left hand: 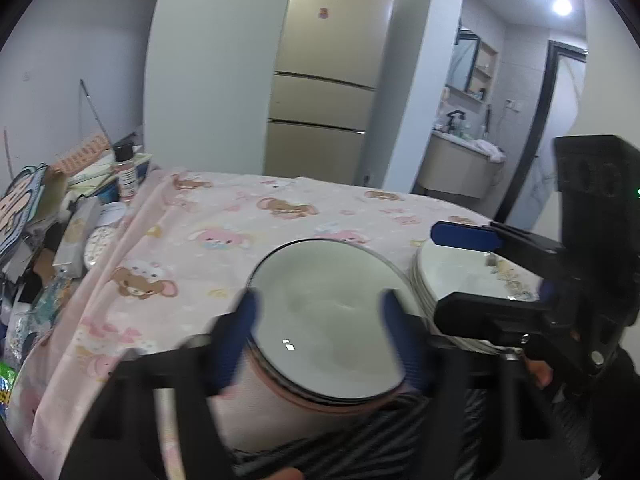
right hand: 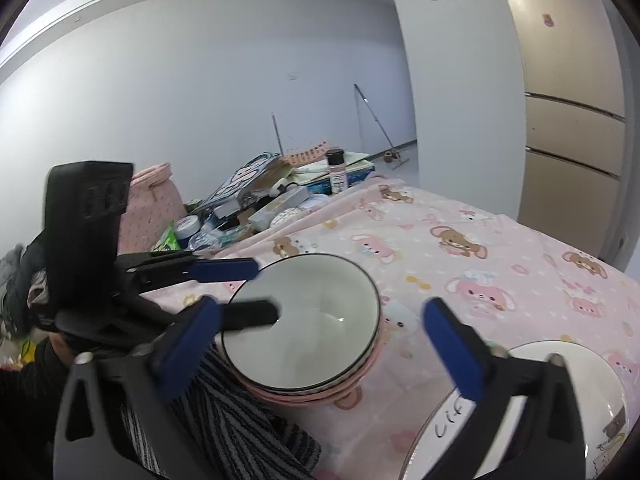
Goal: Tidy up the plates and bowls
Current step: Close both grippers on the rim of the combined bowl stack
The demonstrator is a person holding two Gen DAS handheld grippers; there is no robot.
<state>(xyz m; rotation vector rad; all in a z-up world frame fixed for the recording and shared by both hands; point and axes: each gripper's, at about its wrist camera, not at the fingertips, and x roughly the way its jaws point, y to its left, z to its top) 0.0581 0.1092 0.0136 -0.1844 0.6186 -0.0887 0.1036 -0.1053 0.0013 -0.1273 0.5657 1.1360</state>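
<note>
A stack of bowls (left hand: 326, 320) sits near the front edge of a surface draped in a pink cartoon-animal cloth (left hand: 224, 240), with a stack of plates (left hand: 452, 276) just beside it on the right; like grouped with like, which suggests the sorting is well along. The left claw (left hand: 316, 336) is spread, its blue pads flanking the top bowl's rim without visibly pressing it; the right claw (right hand: 320, 344) stands wide open between the bowls (right hand: 304, 328) and the plates (right hand: 568, 392), gripping nothing. Handwriting on a plate rim in the right wrist view seems to read "Lif", partly hidden by the claw; the label on a small bottle (right hand: 336, 170) among the clutter beyond is too small to read.
</note>
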